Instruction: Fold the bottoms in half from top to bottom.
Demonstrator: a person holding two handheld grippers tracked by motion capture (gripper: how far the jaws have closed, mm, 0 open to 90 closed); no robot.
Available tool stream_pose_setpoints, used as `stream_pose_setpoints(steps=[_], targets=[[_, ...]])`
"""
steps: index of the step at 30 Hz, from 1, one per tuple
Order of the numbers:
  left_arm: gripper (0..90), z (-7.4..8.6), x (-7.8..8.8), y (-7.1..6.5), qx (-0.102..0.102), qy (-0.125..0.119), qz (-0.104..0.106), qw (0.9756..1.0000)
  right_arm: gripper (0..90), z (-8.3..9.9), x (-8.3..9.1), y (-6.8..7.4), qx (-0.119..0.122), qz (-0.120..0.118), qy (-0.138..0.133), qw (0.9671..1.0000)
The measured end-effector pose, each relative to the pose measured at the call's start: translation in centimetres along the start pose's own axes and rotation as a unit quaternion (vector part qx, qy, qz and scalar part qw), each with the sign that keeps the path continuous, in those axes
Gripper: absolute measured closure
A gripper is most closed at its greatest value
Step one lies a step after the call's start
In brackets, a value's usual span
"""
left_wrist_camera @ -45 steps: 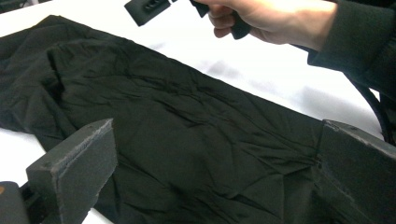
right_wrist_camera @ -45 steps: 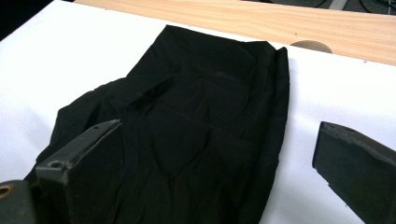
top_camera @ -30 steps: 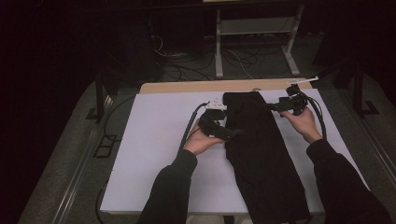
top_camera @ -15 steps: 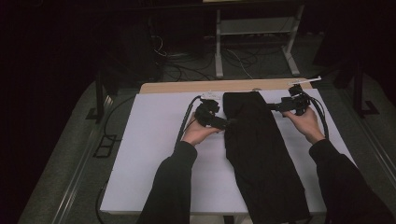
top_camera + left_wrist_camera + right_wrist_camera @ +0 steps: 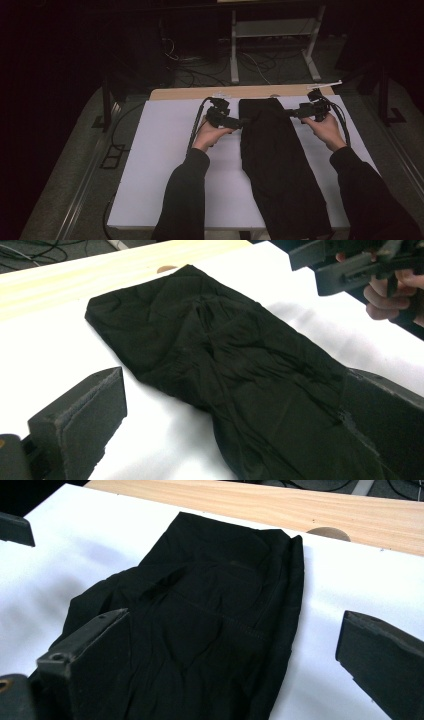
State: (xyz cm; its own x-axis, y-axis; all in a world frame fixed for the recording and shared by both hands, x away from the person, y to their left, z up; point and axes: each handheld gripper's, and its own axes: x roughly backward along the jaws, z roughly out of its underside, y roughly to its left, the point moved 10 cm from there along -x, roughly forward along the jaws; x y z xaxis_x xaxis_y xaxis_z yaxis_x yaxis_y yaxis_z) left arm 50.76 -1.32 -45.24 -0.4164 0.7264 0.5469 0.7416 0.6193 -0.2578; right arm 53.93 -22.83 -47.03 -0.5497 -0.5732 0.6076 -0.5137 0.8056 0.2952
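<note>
A black garment [image 5: 275, 155] lies folded lengthwise on the white table top [image 5: 160, 165], its far end near the wooden strip. My left gripper [image 5: 241, 121] sits at the garment's left edge near the far end. Its jaws are spread wide in the left gripper view, with the black cloth [image 5: 225, 355] lying flat between and beyond them. My right gripper [image 5: 292, 113] is at the right edge, opposite the left one. Its jaws stand apart too, over the garment's [image 5: 210, 610] far end, clamping nothing.
A bare wooden strip [image 5: 200, 93] runs along the table's far edge. Beyond it stand a metal rack [image 5: 272, 35] and floor cables [image 5: 260, 62]. White surface stretches left of the garment. The garment's near end hangs over the front edge [image 5: 300, 232].
My left gripper has drawn back off the garment's left side, moving slightly left and farther away. The right gripper has barely shifted. The garment's far end looks flatter.
</note>
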Motion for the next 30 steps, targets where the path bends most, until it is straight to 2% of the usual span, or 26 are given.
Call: stream_pose_setpoints(steps=[9, 14, 17, 22, 25, 30], targets=[[0.0, 0.0, -0.9, 0.9, 0.035, -0.014, -0.004, 0.9993, 1.3, -0.6, -0.3, -0.3, -0.003, 0.003, 0.002, 1.0], [0.0, 0.0, -1.3, 1.4, 0.057, -0.022, -0.012, 0.998, 1.3, -0.5, -0.4, -0.7, -0.008, 0.006, 0.003, 0.9999], [0.0, 0.0, -1.7, 1.9, 0.076, -0.032, -0.016, 0.9965, 1.3, -0.5, -0.4, -1.1, -0.015, 0.007, 0.002, 0.9999], [0.0, 0.6, -2.7, 3.0, 0.105, -0.028, -0.038, 0.9933, 1.3, -0.2, -0.9, -1.7, -0.025, 0.009, 0.002, 0.9996], [0.0, 1.2, -3.4, 3.2, 0.13, -0.028, -0.033, 0.9906, 1.3, 0.2, -1.3, -2.2, -0.034, 0.012, 0.011, 0.9993], [0.0, 1.9, -4.3, 3.1, 0.149, -0.022, -0.022, 0.9884, 1.3, 0.8, -1.8, -2.5, -0.041, 0.015, 0.024, 0.9988]])
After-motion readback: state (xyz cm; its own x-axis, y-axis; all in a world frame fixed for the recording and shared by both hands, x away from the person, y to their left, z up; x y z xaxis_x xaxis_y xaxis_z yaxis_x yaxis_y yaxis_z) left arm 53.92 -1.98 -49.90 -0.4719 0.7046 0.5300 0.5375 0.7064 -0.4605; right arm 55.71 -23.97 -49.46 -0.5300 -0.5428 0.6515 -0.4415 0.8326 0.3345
